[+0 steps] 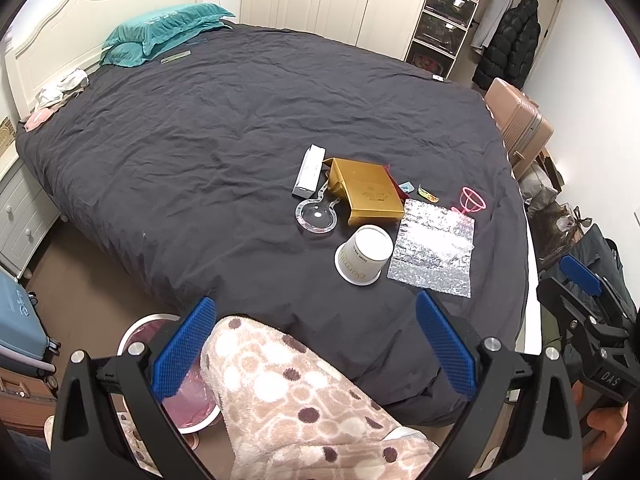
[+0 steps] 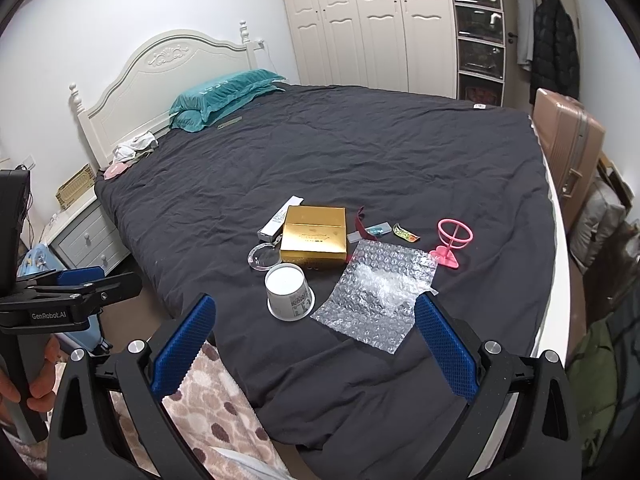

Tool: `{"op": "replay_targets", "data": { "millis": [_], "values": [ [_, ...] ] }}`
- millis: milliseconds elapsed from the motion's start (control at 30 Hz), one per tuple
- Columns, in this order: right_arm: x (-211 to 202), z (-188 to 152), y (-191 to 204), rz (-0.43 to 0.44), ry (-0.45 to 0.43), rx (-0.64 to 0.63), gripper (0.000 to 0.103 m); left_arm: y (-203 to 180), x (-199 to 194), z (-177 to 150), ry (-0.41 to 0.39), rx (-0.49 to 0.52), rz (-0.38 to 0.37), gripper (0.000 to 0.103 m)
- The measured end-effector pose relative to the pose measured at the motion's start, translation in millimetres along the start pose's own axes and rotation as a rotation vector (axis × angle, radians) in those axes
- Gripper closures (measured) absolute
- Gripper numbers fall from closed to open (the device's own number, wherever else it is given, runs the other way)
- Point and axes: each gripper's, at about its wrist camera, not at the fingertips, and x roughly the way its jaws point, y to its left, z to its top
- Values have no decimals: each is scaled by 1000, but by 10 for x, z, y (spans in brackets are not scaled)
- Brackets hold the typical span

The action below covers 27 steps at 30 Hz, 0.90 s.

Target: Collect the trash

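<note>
Hovering over the near edge of the bed (image 1: 200, 128), nothing yet gathered; left gripper (image 1: 316, 348) and right gripper (image 2: 316, 344) both empty, fingers wide apart. Judged the opening step. Beside the rigid gold box (image 2: 314, 236): upturned paper cup (image 2: 289, 288) just nearer, crinkly bubble wrap (image 2: 376, 292) alongside. Next called for a gentle pinch; pink-lined bin (image 1: 188, 400) off the bed's near side.

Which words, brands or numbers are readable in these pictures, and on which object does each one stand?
"GenRobot.AI": on the left gripper body, right wrist view.
"DAS": on the right gripper body, left wrist view.
Paper cup: print too distorted to read.
Gold box: lettering too small.
Teal pillow: lettering blurred.
</note>
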Motion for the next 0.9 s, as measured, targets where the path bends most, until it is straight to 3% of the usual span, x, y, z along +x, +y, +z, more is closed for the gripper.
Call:
{"op": "replay_targets", "data": {
  "millis": [400, 633, 900],
  "values": [
    [-5, 13, -19, 1, -1, 2, 7, 41, -7, -9, -53, 1, 13, 5],
    [-1, 10, -24, 9, -2, 4, 7, 43, 8, -9, 4, -20, -14, 5],
    [5, -1, -37, -3, -5, 8, 7, 22, 0, -14, -23, -27, -44, 5]
  ]
}}
